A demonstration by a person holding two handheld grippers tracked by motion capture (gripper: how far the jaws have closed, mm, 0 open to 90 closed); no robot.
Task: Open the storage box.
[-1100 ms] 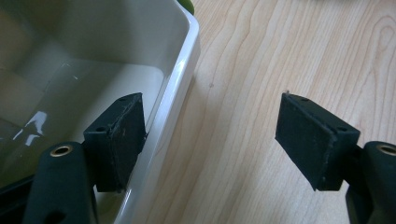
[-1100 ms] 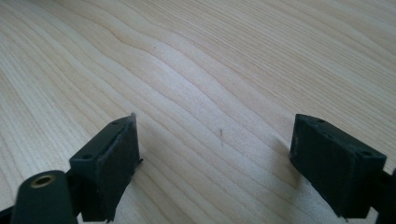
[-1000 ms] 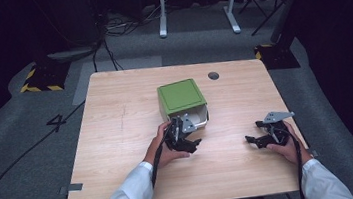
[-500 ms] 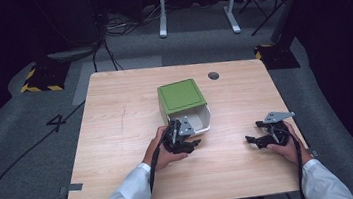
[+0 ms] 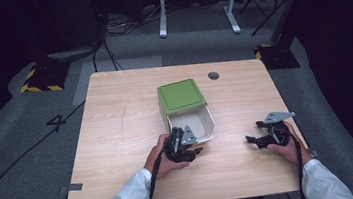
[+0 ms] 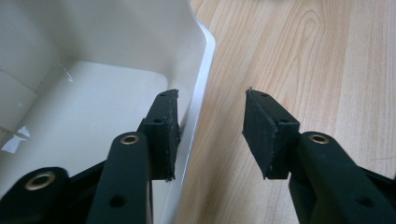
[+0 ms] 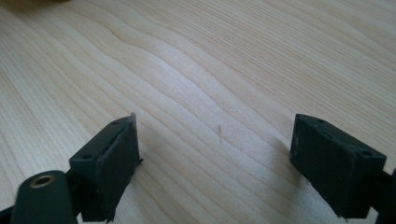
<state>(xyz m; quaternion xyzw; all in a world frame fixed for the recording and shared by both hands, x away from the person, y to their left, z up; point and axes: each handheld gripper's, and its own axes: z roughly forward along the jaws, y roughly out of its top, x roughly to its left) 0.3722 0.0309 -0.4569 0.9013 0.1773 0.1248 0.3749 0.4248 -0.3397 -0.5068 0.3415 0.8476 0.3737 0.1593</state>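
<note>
Table, light wood. White bin with green top at table centre, open side facing person. Left gripper at bin's near edge, jaws just been closing astride bin wall, inner pad touching, outer pad clear. Right gripper well apart, jaws spread over bare wood.

a wooden table bears a green-lidded white box.

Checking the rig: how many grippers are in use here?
2. Left gripper straddles the box wall, jaws just been closing around it; right gripper sits apart at the table's right.
</note>
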